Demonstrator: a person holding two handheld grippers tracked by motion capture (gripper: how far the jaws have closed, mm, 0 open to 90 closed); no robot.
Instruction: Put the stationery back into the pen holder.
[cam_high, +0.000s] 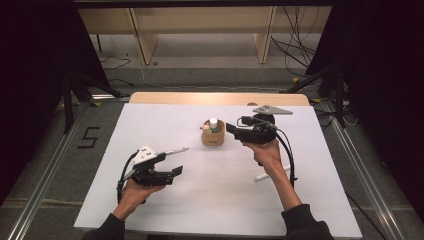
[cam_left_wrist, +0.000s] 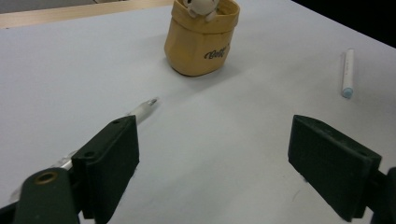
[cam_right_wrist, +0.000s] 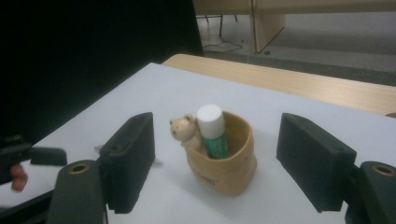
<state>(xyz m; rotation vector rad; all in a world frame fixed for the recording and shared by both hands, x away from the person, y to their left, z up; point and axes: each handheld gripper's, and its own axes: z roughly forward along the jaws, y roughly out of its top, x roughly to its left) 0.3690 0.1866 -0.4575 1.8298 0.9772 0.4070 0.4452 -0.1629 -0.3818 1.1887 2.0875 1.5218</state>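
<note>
Closest to the camera, the left hand-held gripper (cam_high: 176, 170) hangs wide open with nothing in it, just over the counter (cam_high: 165, 210), a clear pen (cam_high: 172, 151) beside its jaw at about 12 o'clock. The right hand-held gripper (cam_high: 231, 129) is also wide open and empty, at 3 o'clock of the tan pouch (cam_high: 213, 138), where a glue stick (cam_high: 214, 124) already stands. A white marker (cam_high: 270, 172) at 5 o'clock looks like it's left to do.
</note>
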